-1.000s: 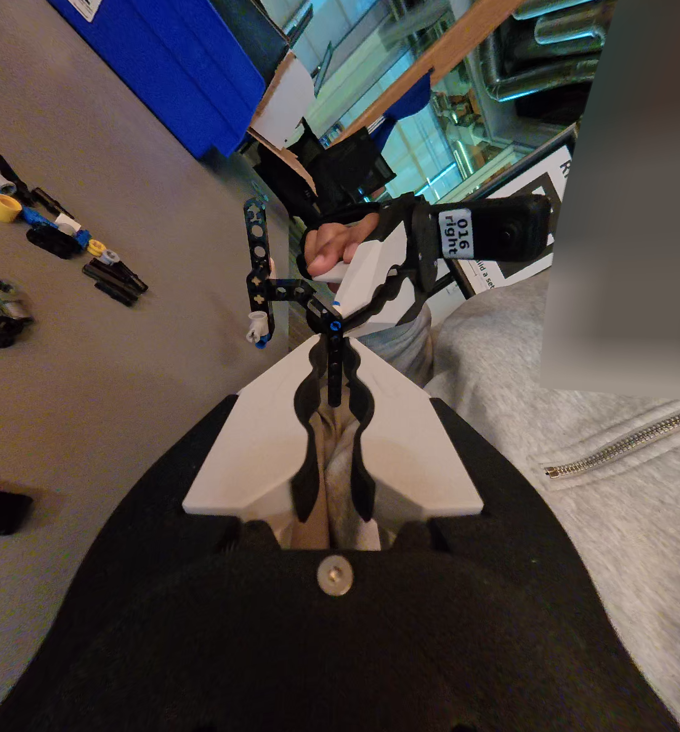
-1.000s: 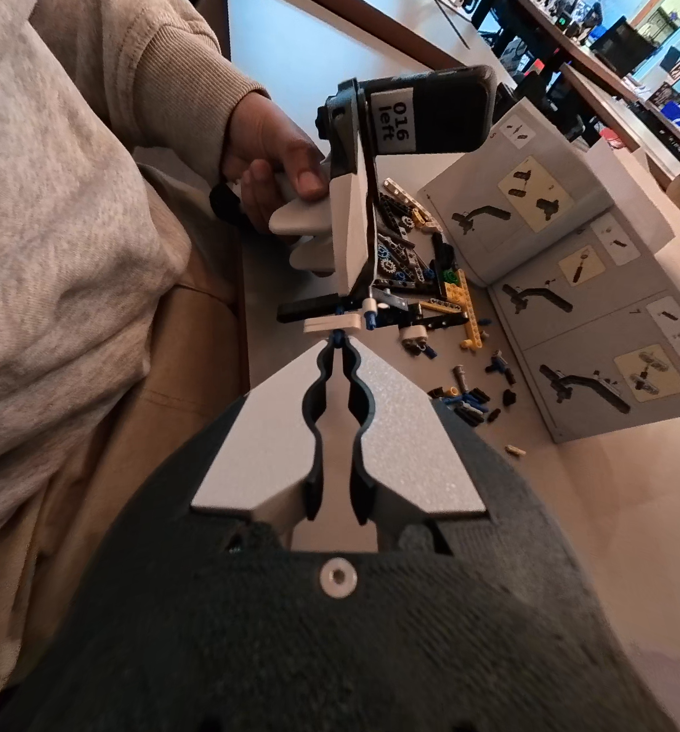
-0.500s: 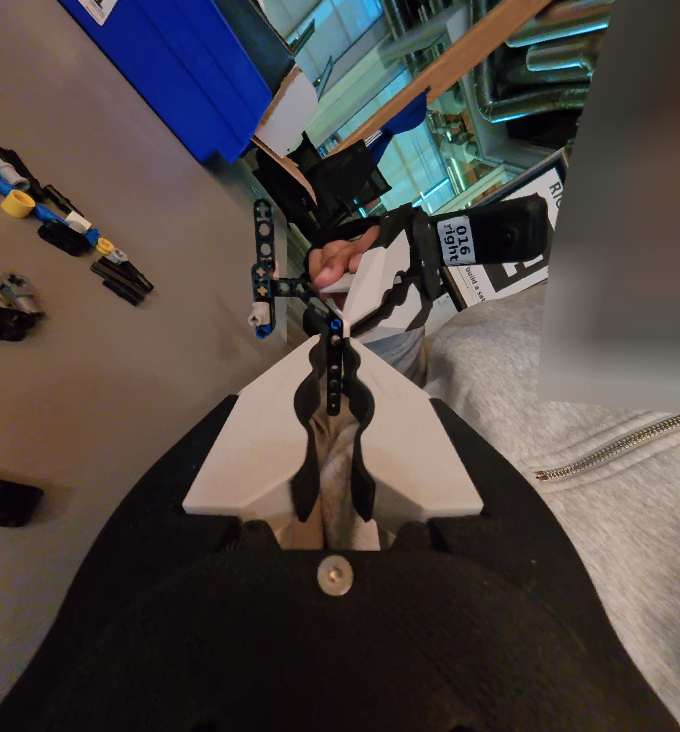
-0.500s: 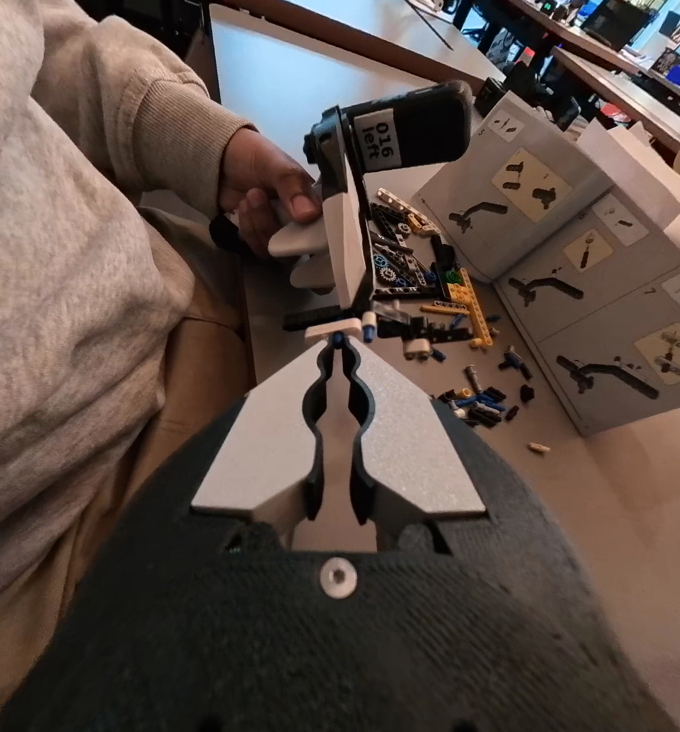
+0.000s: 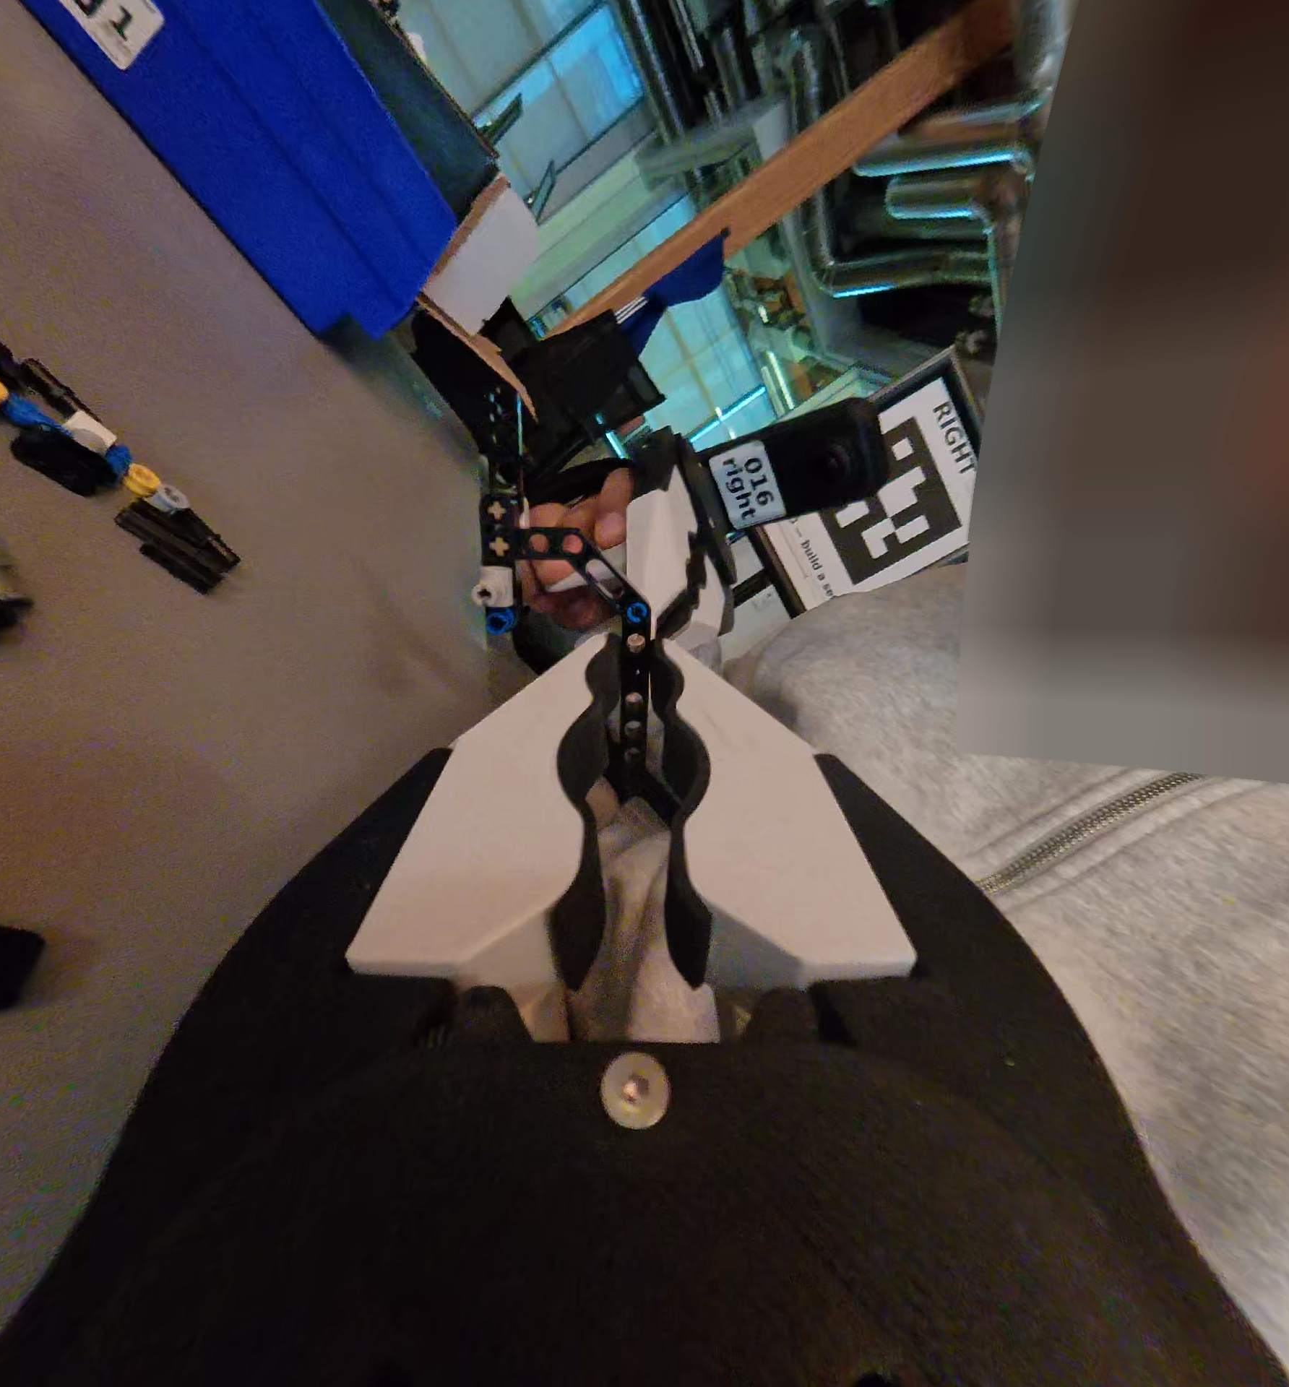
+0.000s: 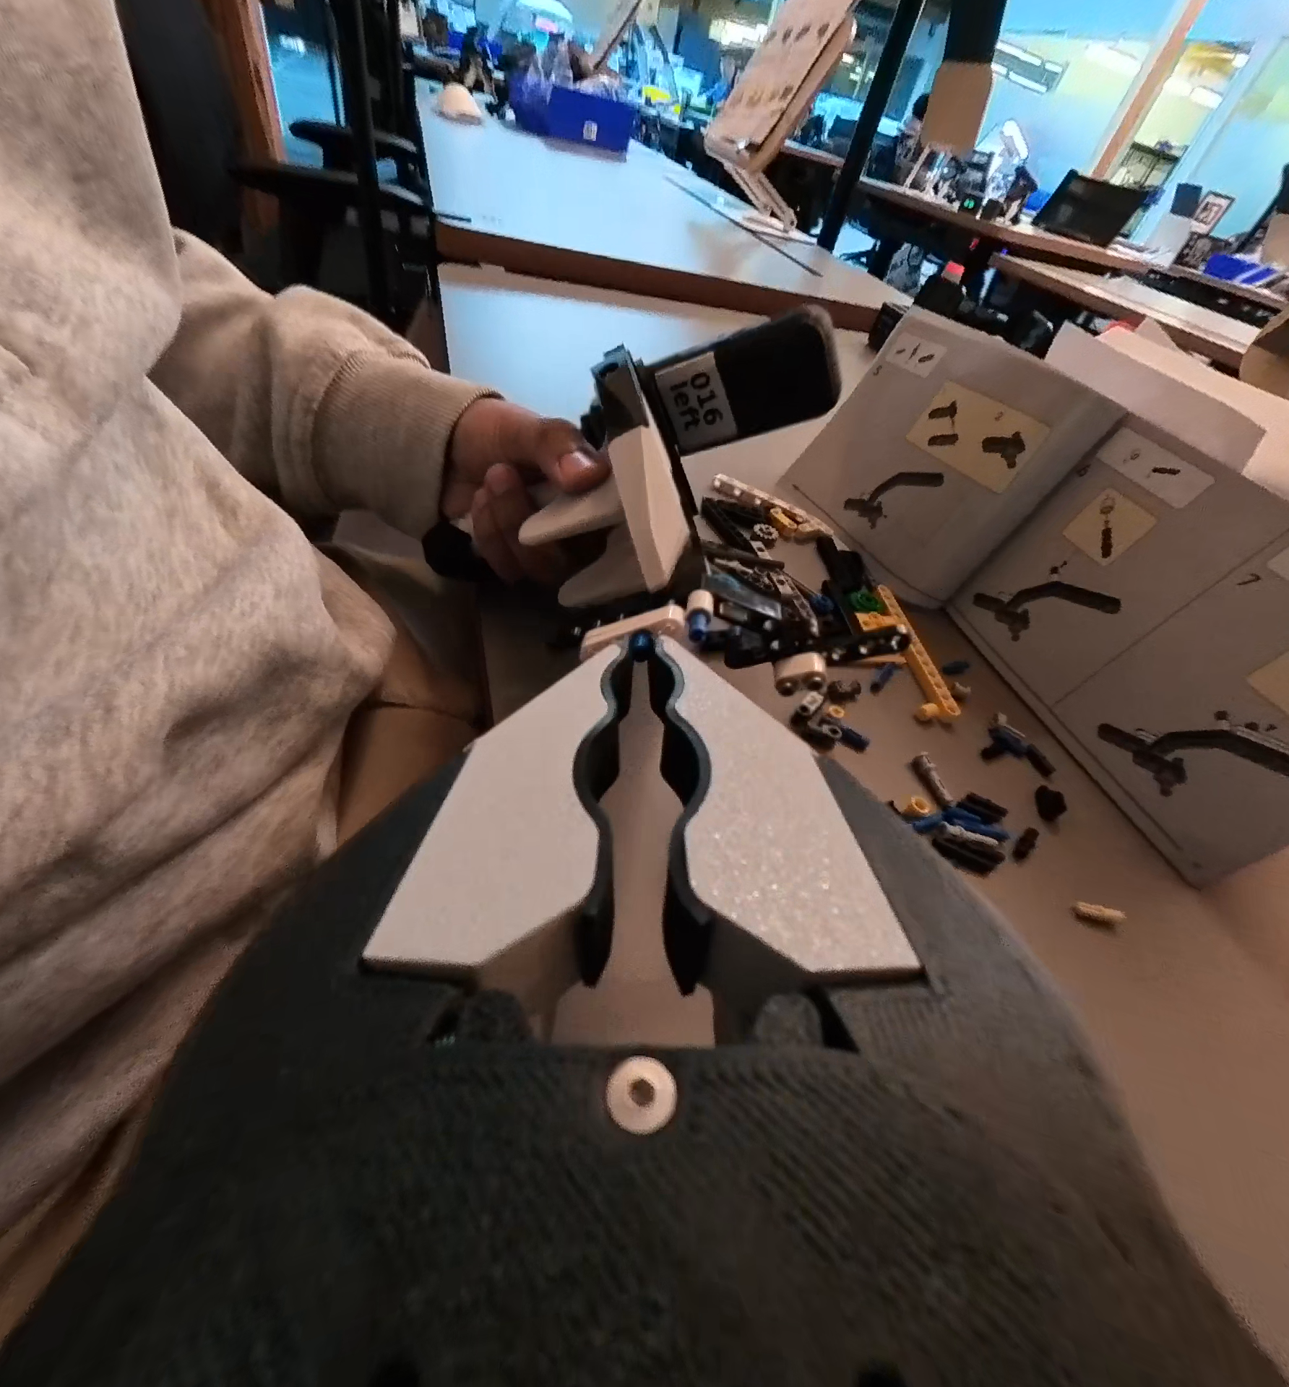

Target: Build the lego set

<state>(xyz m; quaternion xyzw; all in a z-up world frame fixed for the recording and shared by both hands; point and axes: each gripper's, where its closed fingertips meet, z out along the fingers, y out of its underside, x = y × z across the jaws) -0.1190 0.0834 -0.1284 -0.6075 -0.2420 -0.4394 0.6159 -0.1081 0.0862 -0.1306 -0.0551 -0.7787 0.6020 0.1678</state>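
My left gripper (image 5: 634, 649) is shut on the end of a black lego beam (image 5: 632, 713) and holds it in the air above the table edge. The beam is part of a bent black assembly (image 5: 574, 552) with a white connector (image 5: 493, 593) and blue pins. My right gripper (image 6: 640, 654) is shut on a blue pin (image 6: 640, 642) at a white piece (image 6: 630, 627) of the same assembly. The two grippers meet tip to tip. The left gripper (image 6: 611, 600) shows in the right wrist view, and the right gripper (image 5: 660, 627) in the left wrist view.
A pile of loose lego parts (image 6: 792, 593), a yellow beam (image 6: 915, 664) and small pins (image 6: 964, 818) lie on the table (image 6: 1189, 1088). An open instruction booklet (image 6: 1077, 600) stands behind them. A blue bin (image 5: 251, 150) and more parts (image 5: 176, 540) are at the left. My two grippers' fingertips are within a few centimetres of each other.
Both grippers have kept their hold on the assembly and have turned together. The right wrist view now tilts higher, and the assembly has swung slightly in the left wrist view.
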